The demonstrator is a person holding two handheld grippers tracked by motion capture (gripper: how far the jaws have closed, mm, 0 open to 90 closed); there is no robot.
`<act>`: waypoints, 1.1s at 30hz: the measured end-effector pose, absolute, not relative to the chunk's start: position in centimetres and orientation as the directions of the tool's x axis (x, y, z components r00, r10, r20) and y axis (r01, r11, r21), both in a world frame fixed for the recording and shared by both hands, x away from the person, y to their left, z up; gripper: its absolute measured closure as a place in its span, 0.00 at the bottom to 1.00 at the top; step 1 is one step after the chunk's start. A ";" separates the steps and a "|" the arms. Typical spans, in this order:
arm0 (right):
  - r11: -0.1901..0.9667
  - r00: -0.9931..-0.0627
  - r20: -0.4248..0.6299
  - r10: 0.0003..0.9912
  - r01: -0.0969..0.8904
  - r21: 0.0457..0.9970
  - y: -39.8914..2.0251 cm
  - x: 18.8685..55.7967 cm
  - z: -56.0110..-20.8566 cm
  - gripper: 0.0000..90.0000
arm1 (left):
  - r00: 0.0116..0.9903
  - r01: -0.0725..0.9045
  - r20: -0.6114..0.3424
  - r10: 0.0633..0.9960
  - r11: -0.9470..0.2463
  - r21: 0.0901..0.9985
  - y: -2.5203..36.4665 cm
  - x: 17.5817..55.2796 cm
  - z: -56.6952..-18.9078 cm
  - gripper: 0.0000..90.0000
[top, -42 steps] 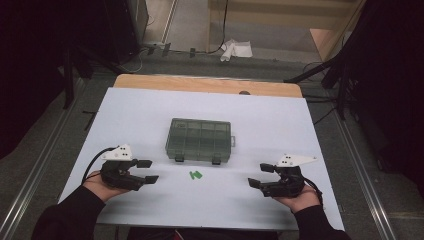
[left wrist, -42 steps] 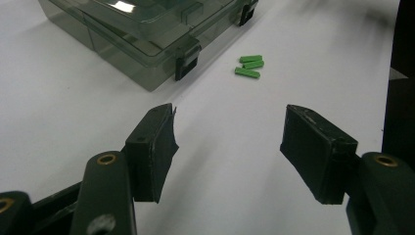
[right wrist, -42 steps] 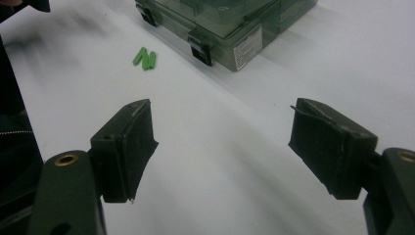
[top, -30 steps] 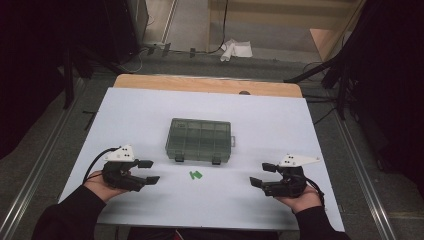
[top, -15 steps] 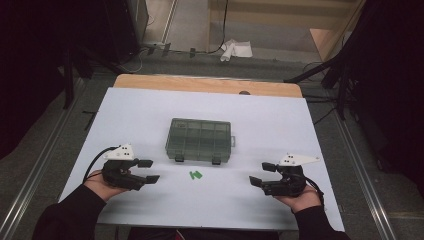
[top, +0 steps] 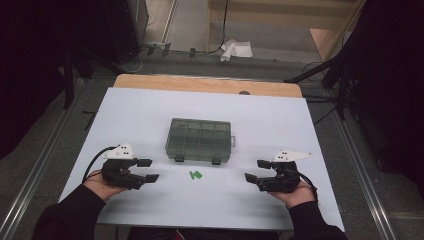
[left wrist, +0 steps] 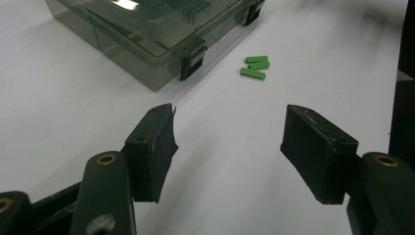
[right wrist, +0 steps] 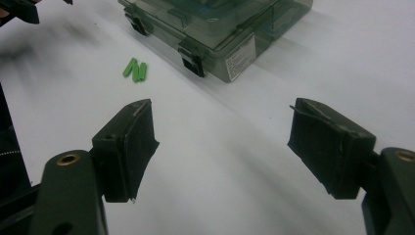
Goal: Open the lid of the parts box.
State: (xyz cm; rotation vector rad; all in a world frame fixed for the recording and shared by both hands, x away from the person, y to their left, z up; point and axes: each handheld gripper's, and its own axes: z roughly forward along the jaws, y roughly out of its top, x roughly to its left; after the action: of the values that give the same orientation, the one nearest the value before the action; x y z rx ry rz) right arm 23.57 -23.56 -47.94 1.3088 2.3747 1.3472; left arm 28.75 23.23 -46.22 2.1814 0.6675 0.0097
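At the lower left of the high view the left gripper (top: 150,170) rests low over the white table (top: 300,130), jaws parted with nothing between them; in the left gripper view the two black pads stand well apart over bare table. Its hand (top: 97,182) lies behind it, forearm coming up from the bottom left corner and jaws pointing toward the middle of the frame.

In the middle, just below centre, lie the small green pieces (top: 195,175), three short sticks close together. They sit just in front of the closed, clear box (top: 200,140) with divided compartments, near its two front latches.

The work in hand appears to be picking up those pieces and getting them into the box. To do it well, I would take one stick at a time, come down from above with the jaws narrowed and set across the stick's short width, and keep the pads flat so neither skids it away. The latches likely need opening first, one gripper steadying the box.

At the lower right the right gripper (top: 254,171) mirrors the left: low, level, jaws wide apart and empty, pointing inward, with its hand (top: 295,192) behind and sleeve entering from the bottom right.
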 end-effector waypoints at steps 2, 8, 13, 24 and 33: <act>0.233 -0.623 0.294 0.725 0.623 0.747 -23.4 23.7 -48.0 0.29 | 0.858 0.457 -0.215 0.466 -0.503 0.733 23.2 28.8 -46.2 0.40; 0.230 -0.624 0.291 0.725 0.617 0.752 -22.8 24.1 -48.0 0.29 | 0.854 0.466 -0.225 0.469 -0.499 0.731 23.2 29.0 -46.3 0.27; 0.231 -0.625 0.286 0.726 0.613 0.755 -22.3 24.3 -47.9 0.29 | 0.857 0.460 -0.218 0.467 -0.502 0.733 23.2 28.9 -46.2 0.27; 0.237 -0.633 0.284 0.720 0.610 0.756 -21.6 24.7 -48.0 0.30 | 0.855 0.455 -0.208 0.475 -0.497 0.739 23.3 28.9 -46.2 0.27; 0.254 -0.648 0.262 0.715 0.590 0.766 -21.2 25.1 -48.3 0.31 | 0.857 0.458 -0.211 0.471 -0.505 0.732 23.3 28.9 -46.2 0.27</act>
State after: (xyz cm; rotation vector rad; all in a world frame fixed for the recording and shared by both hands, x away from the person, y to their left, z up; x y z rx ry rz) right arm 25.14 -21.15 -48.34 1.2451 2.3740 1.3519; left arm 28.91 23.27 -46.17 2.1745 0.6711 0.0197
